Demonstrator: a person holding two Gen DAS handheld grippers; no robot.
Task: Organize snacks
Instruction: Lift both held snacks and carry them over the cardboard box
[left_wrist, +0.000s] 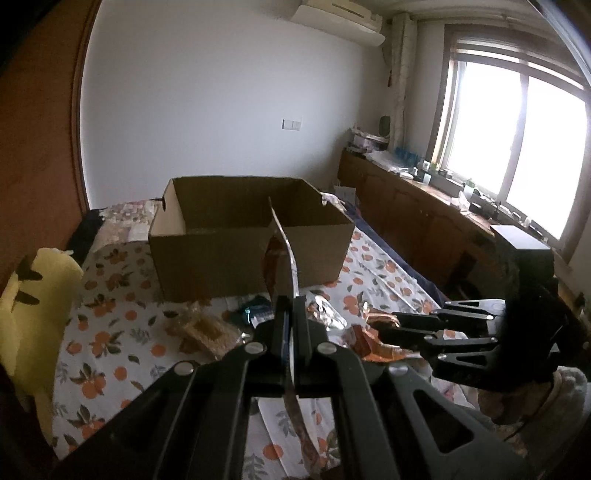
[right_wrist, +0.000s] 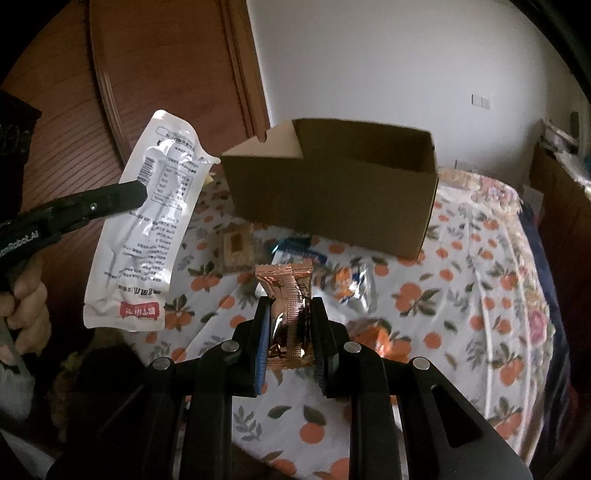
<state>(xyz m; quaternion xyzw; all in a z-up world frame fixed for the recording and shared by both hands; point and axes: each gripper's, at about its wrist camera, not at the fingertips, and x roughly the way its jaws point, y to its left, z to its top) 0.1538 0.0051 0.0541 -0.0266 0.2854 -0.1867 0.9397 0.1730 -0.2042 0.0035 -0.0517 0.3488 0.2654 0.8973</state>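
Two snacks lifted at once, both aimed at cardboard box (right_wrist: 332, 192) on bed (right_wrist: 461, 295), open top facing up for easy drop-in. Left tool (right_wrist: 142, 192) clamped fully shut on white pouch (right_wrist: 144, 229), pinched mid-length so it hangs flat, edge-on in own view. Right tool (right_wrist: 290, 332) gripping copper foil bar (right_wrist: 288, 314) upright between jaws. More packets (left_wrist: 207, 328) loose on floral sheet near box, not yet sorted
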